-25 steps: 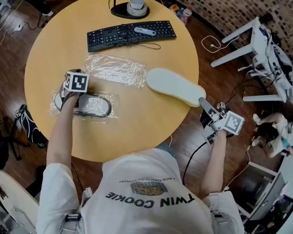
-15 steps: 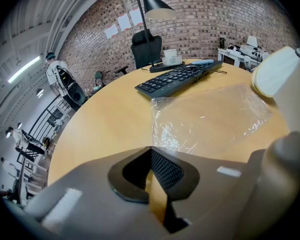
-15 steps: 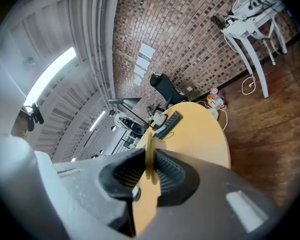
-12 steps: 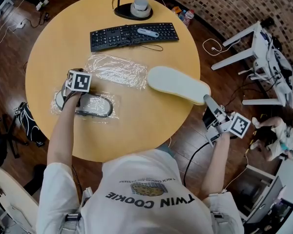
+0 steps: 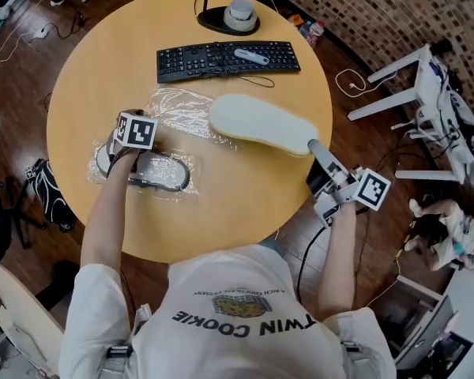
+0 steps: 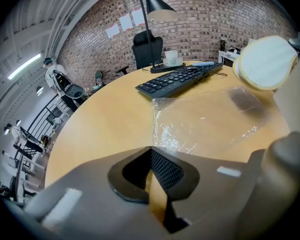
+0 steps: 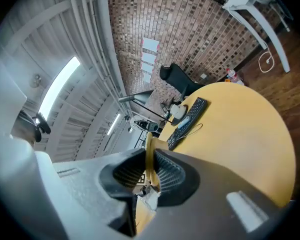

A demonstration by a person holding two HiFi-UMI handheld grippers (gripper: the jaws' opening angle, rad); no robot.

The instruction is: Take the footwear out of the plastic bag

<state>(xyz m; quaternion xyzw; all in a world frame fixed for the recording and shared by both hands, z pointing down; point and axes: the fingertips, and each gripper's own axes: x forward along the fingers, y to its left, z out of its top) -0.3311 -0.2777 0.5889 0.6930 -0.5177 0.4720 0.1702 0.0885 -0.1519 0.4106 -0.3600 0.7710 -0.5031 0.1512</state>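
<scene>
**Slipper #1 free of bag, carried back over table**

R gripper (image 5: pixel 312 145) clamped on heel end of cream slipper (image 5: pixel 257 123); thin cream edge sits between its jaws in the right gripper view. Change vs. a sec ago: slipper was hanging out past the table's right edge, now it is swung left and inward; toe end lies over the empty plastic bag (image 5: pixel 182 109), which is flat on the table (image 5: pixel 245 204) below the keyboard (image 5: pixel 225 58). Can't tell if slipper is touching down or held just above.

L gripper (image 6: pixel 152 156) hasn't shifted; jaws closed at the tips, no film seen between them; it is down on the 2nd slipper (image 5: pixel 158 172), grey, still wrapped in its own bag at table's left.

Judgement: item 1 done bar set-down; item 2 not yet unbagged, approx. half of task left.

Writing: shirt (image 5: pixel 241 314) reads "TWIN COOKIE", smaller line above it too small to read; gripper cubes carry b/w square markers only; keyboard legends and wall sheets illegible.
</scene>
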